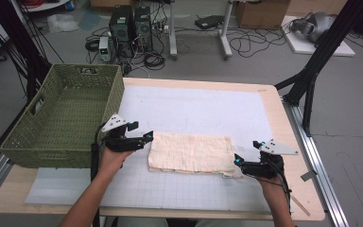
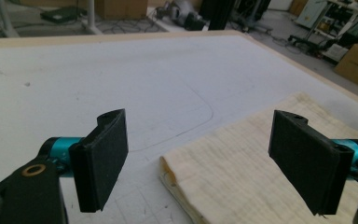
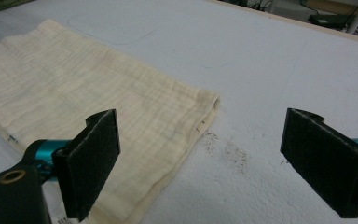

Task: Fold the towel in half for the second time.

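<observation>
A folded cream cloth (image 1: 190, 153) lies flat on the white gridded mat (image 1: 194, 111) in the middle of the table. My left gripper (image 1: 147, 137) hovers at the cloth's left edge, jaws wide open; the left gripper view shows the cloth (image 2: 261, 172) and its near corner between the pads. At the cloth's right front corner my right gripper (image 1: 237, 161) is open too. In the right gripper view the cloth (image 3: 74, 107) runs under the left pad, with its right edge between the jaws. Neither gripper holds anything.
A green woven basket (image 1: 64, 116) stands empty at the table's left side, close behind my left hand. The wooden table edge (image 1: 283, 123) borders the mat on the right. Dark specks (image 3: 228, 151) mark the mat beside the cloth.
</observation>
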`<state>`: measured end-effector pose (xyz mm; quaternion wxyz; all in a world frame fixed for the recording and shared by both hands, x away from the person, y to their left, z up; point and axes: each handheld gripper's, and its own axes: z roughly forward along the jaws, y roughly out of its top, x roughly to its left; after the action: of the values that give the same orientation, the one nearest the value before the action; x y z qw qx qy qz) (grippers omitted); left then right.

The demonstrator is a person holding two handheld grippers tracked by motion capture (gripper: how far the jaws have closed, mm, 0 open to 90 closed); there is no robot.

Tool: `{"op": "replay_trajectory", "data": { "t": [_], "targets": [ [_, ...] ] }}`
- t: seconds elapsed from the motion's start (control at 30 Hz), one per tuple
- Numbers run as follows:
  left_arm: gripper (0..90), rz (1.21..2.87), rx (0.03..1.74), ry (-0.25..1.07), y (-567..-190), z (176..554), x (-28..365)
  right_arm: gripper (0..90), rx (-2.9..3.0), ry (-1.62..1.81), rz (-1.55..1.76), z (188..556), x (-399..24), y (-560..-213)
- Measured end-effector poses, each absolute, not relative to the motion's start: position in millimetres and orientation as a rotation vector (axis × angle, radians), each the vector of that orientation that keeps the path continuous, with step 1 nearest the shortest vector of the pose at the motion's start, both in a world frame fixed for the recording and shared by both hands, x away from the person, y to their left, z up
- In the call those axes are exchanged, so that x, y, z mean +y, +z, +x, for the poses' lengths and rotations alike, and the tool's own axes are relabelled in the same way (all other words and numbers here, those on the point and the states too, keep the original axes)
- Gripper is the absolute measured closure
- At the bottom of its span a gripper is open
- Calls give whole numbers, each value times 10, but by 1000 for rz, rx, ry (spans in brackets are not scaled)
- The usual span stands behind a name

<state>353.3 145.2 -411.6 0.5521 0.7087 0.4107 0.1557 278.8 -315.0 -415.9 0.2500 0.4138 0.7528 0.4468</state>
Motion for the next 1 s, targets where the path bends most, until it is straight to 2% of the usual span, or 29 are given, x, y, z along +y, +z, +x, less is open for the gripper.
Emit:
{"op": "replay_trajectory", "data": {
  "t": [0.07, 0.2, 0.47, 0.67, 0.7, 0.77, 0.87, 1.0],
  "targets": [
    [209, 1703, 984, 368, -4116, 3644, 1415, 111, 2047, 1222, 1131, 2797, -3158, -4162],
    [280, 1777, 1024, 338, -4184, 3852, 1307, 111, 2055, 1219, 1140, 2814, -3152, -4177],
    [386, 1921, 1027, 303, -4400, 3976, 1154, 111, 2072, 1209, 1150, 2835, -3150, -4211],
    [541, 2038, 1016, 325, -4466, 3976, 1142, 111, 2070, 1204, 1160, 2842, -3176, -4208],
    [554, 2042, 1008, 334, -4464, 3971, 1145, 111, 2069, 1206, 1167, 2839, -3181, -4208],
    [639, 2053, 989, 341, -4469, 3952, 1131, 111, 2067, 1205, 1169, 2841, -3189, -4211],
    [681, 2072, 961, 352, -4467, 3938, 1120, 111, 2076, 1203, 1170, 2851, -3186, -4222],
    [821, 2078, 932, 342, -4467, 3925, 1099, 111, 2101, 1194, 1180, 2889, -3160, -4234]
  ]
}}
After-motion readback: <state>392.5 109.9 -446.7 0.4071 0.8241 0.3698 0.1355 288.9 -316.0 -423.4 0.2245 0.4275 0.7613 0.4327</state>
